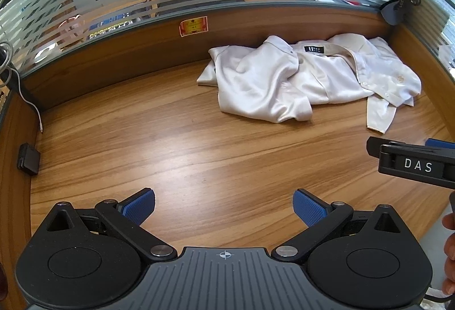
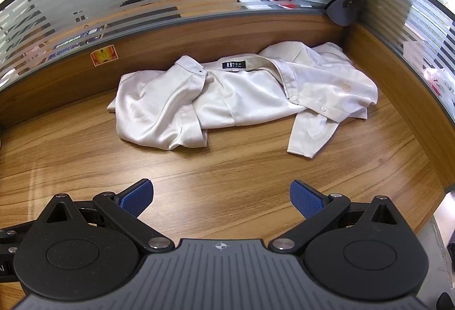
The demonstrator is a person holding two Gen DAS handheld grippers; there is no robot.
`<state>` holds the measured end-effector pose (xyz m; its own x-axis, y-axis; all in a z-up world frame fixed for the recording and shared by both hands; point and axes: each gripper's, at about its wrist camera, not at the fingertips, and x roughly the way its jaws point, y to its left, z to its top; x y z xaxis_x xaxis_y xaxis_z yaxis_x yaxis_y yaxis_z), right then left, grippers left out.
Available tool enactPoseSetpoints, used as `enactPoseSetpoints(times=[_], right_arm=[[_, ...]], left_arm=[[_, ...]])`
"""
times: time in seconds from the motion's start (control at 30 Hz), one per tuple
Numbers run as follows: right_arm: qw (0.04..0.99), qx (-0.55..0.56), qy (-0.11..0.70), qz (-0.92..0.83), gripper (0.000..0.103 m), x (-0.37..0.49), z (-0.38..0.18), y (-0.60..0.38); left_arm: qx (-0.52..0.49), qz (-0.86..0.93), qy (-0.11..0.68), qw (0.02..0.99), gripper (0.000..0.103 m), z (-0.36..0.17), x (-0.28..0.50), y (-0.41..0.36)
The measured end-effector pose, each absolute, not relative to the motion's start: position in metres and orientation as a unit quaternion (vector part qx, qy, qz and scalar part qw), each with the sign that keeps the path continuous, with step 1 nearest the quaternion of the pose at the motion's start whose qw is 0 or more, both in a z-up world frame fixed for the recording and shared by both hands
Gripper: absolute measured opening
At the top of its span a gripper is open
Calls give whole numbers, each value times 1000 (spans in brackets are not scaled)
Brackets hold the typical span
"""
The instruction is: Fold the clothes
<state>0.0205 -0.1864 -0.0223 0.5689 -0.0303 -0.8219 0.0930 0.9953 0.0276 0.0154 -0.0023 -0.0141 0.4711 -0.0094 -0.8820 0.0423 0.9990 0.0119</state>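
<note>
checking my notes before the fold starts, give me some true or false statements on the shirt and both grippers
1. The white shirt lies crumpled on the wooden desk. True.
2. The left gripper is shut on a sleeve. False: its jaws are open and empty, short of the shirt.
3. The right gripper is open, holding nothing. True.
4. The shirt is already folded into a neat rectangle. False: it is bunched, with one cuff sticking out toward the grippers.
5. The collar label faces up, near the back wall. True.
</note>
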Motion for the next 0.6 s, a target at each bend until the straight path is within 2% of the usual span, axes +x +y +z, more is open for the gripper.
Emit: enactPoseSetpoints(times=[0.6], right_arm=[[881,21,472,-34,103,52,-30,-264]], left_arm=[[17,-39,501,865,103,-39,64,-51]])
